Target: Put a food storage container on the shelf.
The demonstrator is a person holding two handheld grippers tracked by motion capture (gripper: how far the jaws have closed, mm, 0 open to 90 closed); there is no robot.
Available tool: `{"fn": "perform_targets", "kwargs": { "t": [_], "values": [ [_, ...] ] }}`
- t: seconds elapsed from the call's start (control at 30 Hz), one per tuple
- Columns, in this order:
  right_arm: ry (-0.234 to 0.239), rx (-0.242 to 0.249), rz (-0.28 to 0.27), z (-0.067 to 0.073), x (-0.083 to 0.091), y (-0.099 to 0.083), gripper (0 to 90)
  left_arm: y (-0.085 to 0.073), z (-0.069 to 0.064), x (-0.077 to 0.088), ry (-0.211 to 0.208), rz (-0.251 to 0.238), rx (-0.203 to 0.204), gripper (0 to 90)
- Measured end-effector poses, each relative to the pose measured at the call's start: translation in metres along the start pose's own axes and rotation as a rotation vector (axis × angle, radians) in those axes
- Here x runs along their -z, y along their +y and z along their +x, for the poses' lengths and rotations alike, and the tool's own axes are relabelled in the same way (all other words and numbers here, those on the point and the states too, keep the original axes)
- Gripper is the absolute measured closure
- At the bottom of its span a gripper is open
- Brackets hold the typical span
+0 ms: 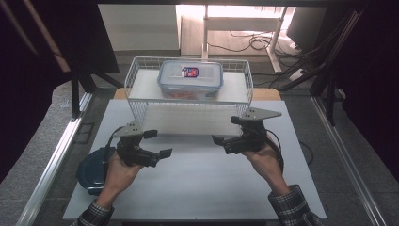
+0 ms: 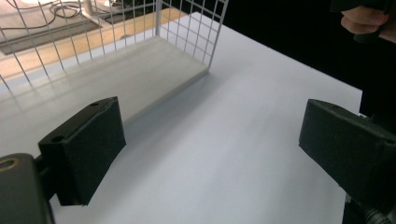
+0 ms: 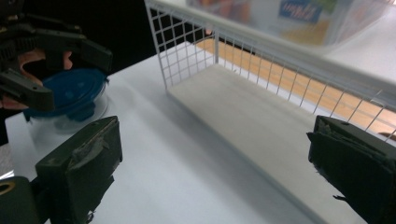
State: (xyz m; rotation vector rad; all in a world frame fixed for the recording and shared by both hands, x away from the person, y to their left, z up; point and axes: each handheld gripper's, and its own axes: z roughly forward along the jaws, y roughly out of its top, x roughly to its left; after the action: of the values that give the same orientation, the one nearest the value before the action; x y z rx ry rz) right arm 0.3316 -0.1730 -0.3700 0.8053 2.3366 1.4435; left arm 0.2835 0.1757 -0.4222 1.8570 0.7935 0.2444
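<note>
- Left gripper (image 1: 159, 144) hovers over the white table (image 1: 197, 188), jaws wide apart, nothing between them
- Right gripper (image 1: 226, 129) likewise spread and empty; near the wire rack (image 1: 141, 70)
- Clear lidded box (image 1: 190, 77) sits on the rack's top shelf, far centre
- Blue-lidded bowl (image 1: 91, 169) at near left, beside the left hand

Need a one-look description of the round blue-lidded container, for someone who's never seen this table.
Start at the white table with the wire shelf rack at its far edge. Go to the table's near-left corner, right behind the left gripper. The round container sits there: dark blue lid, clear body, unlike the rectangular clear box up on the rack.
</note>
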Motion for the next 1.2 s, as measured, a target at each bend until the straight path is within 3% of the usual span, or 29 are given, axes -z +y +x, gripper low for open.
{"fn": "perform_targets", "kwargs": {
  "t": [0.3, 0.43, 0.63, 0.83, 1.2],
  "values": [
    [0.008, 0.003, 0.014, 0.011, 0.006, -0.022, 2.3, -0.023, -0.014, 0.001, -0.043, 0.003, 0.039, 7.7],
    [0.016, -0.006, 0.021, 0.017, 0.009, -0.04, 2.6, -0.032, -0.021, 0.0, -0.026, 0.013, 0.022, 7.0],
    [0.01, -0.001, 0.035, 0.025, 0.003, -0.064, 2.6, -0.056, -0.029, -0.009, 0.003, 0.021, -0.034, 6.2],
    [0.009, -0.012, 0.011, 0.03, 0.004, -0.083, 2.8, -0.072, -0.029, -0.01, -0.016, 0.055, 0.021, 7.7],
    [-0.003, -0.024, 0.035, 0.034, 0.006, -0.115, 3.4, -0.096, -0.034, -0.013, 0.026, 0.095, -0.012, 7.0]
  ]
}}
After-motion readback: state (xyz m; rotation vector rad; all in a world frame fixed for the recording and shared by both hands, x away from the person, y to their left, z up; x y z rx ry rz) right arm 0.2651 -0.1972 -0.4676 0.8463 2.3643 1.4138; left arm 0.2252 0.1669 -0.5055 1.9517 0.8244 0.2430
